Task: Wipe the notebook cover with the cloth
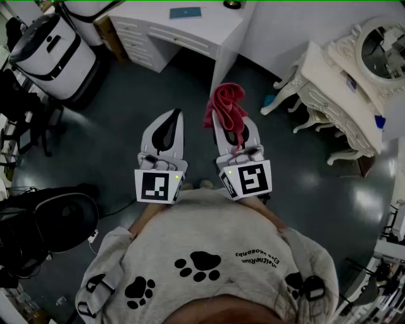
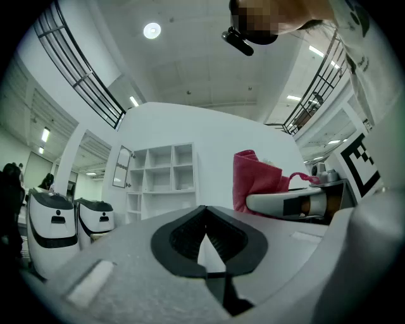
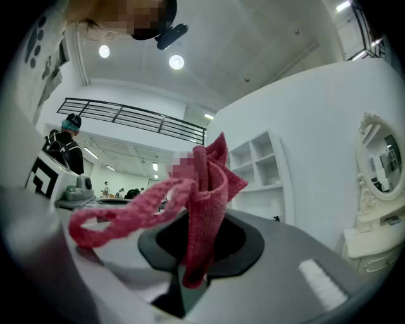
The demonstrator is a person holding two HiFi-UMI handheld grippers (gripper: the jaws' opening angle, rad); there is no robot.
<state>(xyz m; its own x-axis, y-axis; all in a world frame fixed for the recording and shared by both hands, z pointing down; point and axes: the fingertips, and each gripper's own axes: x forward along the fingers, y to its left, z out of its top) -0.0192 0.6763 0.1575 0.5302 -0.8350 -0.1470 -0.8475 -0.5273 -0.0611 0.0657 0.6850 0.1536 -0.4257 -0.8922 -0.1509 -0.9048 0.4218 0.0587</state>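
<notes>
cloth (image 1: 225,101) sits clamped in the right gripper (image 1: 230,126), left gripper (image 1: 169,123) pressed together on nothing; a slackened grip could drop it short of the likely notebook (image 1: 185,12) on the white desk (image 1: 209,28).

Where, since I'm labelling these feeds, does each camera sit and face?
Head view: on the person's head, looking steeply down at the floor; shows sweatshirt, left gripper, right gripper with the red cloth.
Left gripper view: on the left gripper, tilted up toward white shelves; jaws shut, empty; sweatshirt overhead.
Right gripper view: on the right gripper, also tilted up; jaws clamp the cloth; sweatshirt overhead.
Shared: both gripper views show the shelves and cloth.
</notes>
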